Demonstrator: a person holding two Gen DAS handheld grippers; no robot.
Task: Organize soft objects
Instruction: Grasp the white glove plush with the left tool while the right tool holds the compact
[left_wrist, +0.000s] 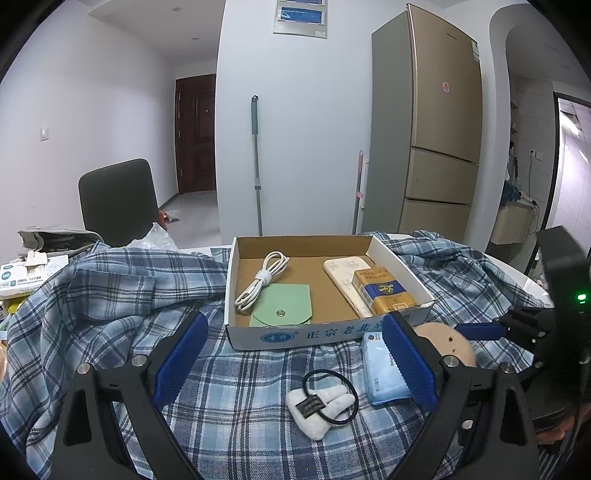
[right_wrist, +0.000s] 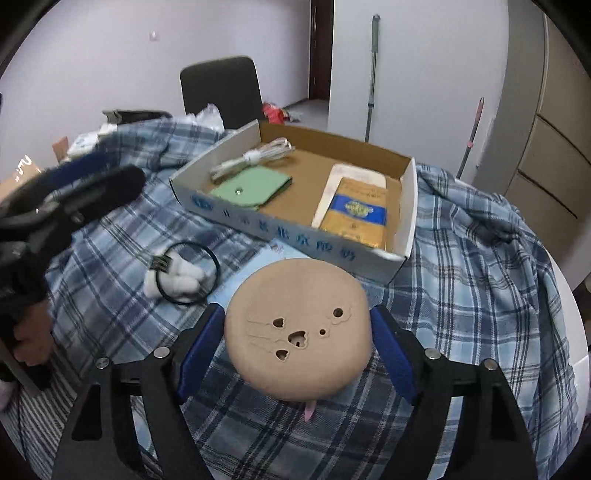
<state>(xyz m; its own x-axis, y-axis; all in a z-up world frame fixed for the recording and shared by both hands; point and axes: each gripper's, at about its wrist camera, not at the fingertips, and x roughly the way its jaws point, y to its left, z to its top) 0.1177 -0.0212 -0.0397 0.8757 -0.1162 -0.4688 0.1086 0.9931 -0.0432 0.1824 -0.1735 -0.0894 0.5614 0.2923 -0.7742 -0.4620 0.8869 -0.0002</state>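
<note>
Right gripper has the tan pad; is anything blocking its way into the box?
Only the box's near wall lies between the tan pad and the open brown floor mid-box; nothing else visible does.

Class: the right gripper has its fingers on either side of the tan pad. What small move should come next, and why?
Probably carry the tan pad forward over the box: the right gripper seems to hold it, and the box floor between pouch and phone is bare.
</note>
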